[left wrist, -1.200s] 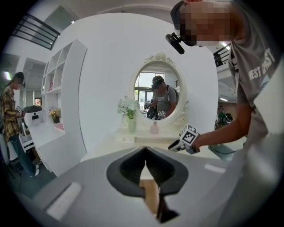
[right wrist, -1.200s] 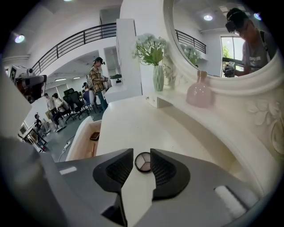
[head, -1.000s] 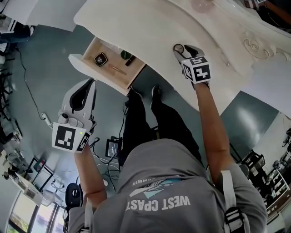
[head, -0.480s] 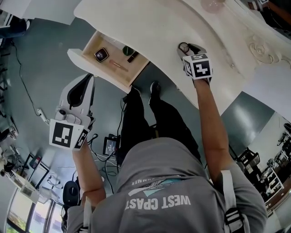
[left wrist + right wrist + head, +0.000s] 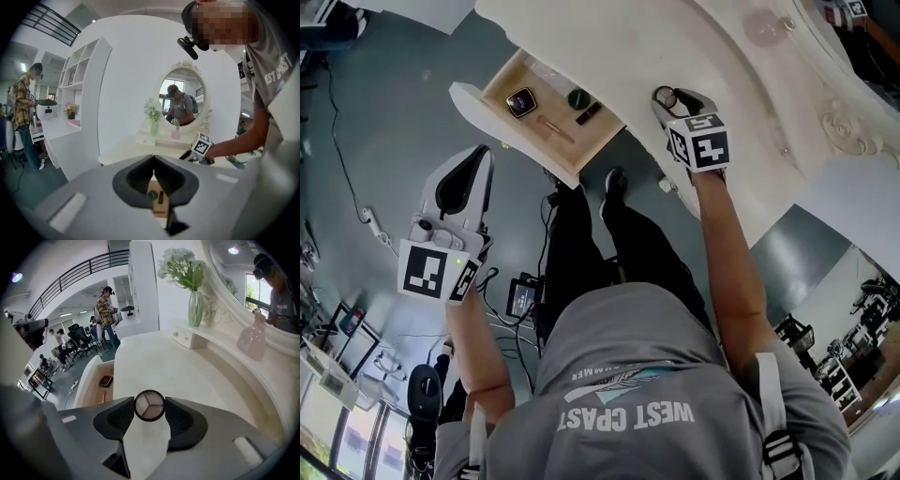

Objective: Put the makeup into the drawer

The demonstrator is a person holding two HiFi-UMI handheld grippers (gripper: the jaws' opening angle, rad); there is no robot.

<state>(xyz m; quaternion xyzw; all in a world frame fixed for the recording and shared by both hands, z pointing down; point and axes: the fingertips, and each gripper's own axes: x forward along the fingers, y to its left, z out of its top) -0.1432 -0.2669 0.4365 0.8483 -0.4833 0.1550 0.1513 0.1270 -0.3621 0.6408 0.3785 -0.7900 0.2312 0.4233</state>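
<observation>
A round eyeshadow compact with a black rim sits between the tips of my right gripper, which is shut on it near the front edge of the white dressing table. The head view shows this compact at the right gripper. Left of it the drawer stands open. It holds a square compact, a pink stick, a green round pot and a dark lipstick. My left gripper hangs shut and empty below the drawer, over the floor.
A vase of flowers, a pink bottle and an oval mirror stand at the back of the table. Cables and a small device lie on the floor by my legs. People stand in the distance.
The right gripper, still with the round compact, has come a little closer to the open drawer. The left gripper has stayed low beside it.
</observation>
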